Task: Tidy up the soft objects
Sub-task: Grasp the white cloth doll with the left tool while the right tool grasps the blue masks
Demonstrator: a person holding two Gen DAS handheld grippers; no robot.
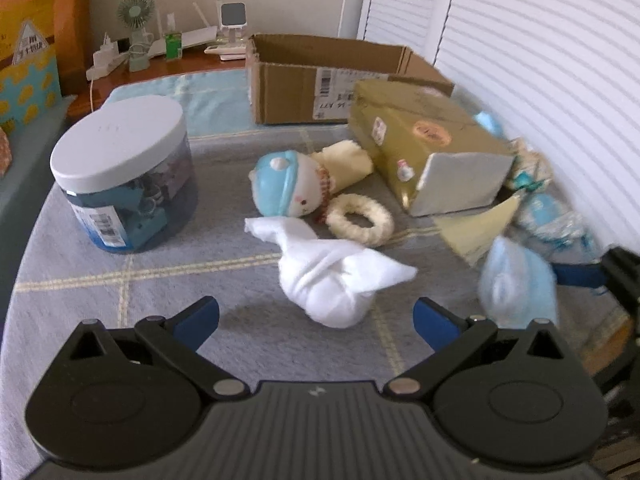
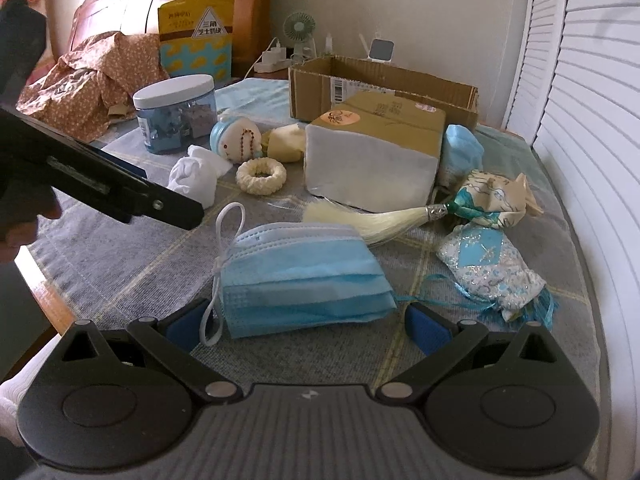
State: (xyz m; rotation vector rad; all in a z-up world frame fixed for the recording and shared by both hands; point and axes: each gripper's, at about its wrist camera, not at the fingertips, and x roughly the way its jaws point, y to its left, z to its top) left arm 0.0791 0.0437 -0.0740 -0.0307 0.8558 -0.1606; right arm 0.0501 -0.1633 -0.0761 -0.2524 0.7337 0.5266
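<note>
My left gripper (image 1: 316, 320) is open, just short of a white knotted cloth (image 1: 332, 276) lying on the grey checked blanket (image 1: 120, 280). Beyond the cloth lie a plush doll with a blue hat (image 1: 284, 184) and a cream fuzzy ring (image 1: 360, 218). My right gripper (image 2: 306, 326) is open, its blue pads either side of the near end of a stack of blue face masks (image 2: 304, 276), not closed on it. An open cardboard box (image 2: 380, 88) stands at the back. Two patterned sachets (image 2: 492, 276) and a cream tassel (image 2: 360, 220) lie to the right.
A gold tissue box (image 2: 372, 160) lies in front of the cardboard box. A lidded plastic jar (image 1: 124, 172) stands at the left. White shutters (image 2: 580, 120) run along the right edge. A fan (image 1: 136, 12) and chargers sit on a wooden ledge behind.
</note>
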